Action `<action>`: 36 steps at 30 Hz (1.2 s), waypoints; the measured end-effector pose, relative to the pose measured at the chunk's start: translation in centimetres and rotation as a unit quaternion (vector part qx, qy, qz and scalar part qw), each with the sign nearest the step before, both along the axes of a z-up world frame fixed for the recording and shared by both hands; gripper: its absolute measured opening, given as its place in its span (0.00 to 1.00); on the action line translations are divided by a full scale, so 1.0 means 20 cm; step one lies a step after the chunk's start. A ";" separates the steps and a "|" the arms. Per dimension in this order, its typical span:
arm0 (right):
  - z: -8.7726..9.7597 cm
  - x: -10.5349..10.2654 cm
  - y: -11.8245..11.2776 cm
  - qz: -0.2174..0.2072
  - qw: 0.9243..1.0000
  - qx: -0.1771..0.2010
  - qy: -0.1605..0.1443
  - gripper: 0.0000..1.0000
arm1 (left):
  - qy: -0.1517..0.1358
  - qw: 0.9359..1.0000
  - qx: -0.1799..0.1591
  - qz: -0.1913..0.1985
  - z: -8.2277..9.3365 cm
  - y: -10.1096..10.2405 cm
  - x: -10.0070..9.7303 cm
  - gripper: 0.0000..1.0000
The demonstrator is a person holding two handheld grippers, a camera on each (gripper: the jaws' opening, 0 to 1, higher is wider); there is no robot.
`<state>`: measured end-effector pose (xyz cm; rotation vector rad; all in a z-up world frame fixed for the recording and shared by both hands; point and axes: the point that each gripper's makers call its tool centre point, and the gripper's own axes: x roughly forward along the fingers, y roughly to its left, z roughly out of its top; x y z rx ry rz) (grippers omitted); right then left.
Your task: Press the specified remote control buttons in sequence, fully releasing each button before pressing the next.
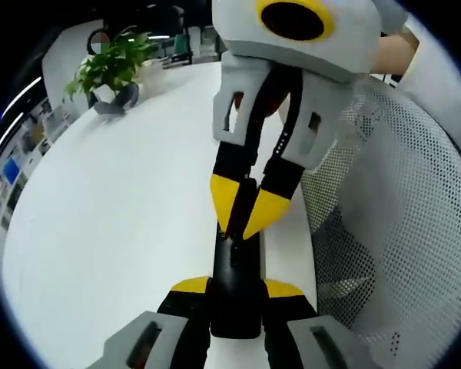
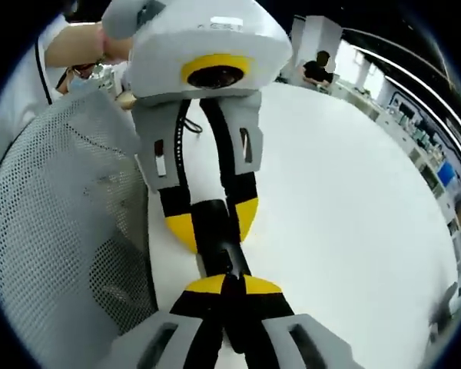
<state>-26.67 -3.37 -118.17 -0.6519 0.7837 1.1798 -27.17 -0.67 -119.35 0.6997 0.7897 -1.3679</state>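
A slim black remote control (image 1: 234,265) lies lengthwise over the white table (image 1: 123,231), near its edge. My left gripper (image 1: 237,289) is shut on the remote's near end, one yellow-tipped jaw on each side. My right gripper (image 1: 237,221) comes in from the top of the left gripper view, its two yellow tips pressed together and touching the remote's upper face. In the right gripper view my right gripper (image 2: 232,283) is shut, tips resting on the remote (image 2: 217,244). Beyond it, the left gripper (image 2: 213,221) clamps the remote's sides. The buttons are hidden.
A grey mesh chair back (image 1: 399,231) stands right at the table edge beside the grippers, also seen as mesh chair (image 2: 61,231). A potted plant (image 1: 111,65) and a grey object (image 1: 123,100) sit at the far corner. A person (image 2: 319,69) sits far off.
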 end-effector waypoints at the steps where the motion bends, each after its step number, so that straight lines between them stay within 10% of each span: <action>1: 0.00 0.00 -0.01 -0.004 1.000 0.005 0.006 0.11 | 0.000 1.000 0.000 0.001 0.00 0.00 0.00 0.24; 10: -0.05 -0.03 -0.08 0.005 1.000 -0.002 0.026 0.32 | -0.001 1.000 0.010 -0.001 0.00 0.00 0.00 0.24; 36: -0.07 0.00 -0.03 0.015 0.999 -0.004 0.044 0.24 | -0.007 0.998 -0.013 0.058 0.00 -0.01 0.04 0.26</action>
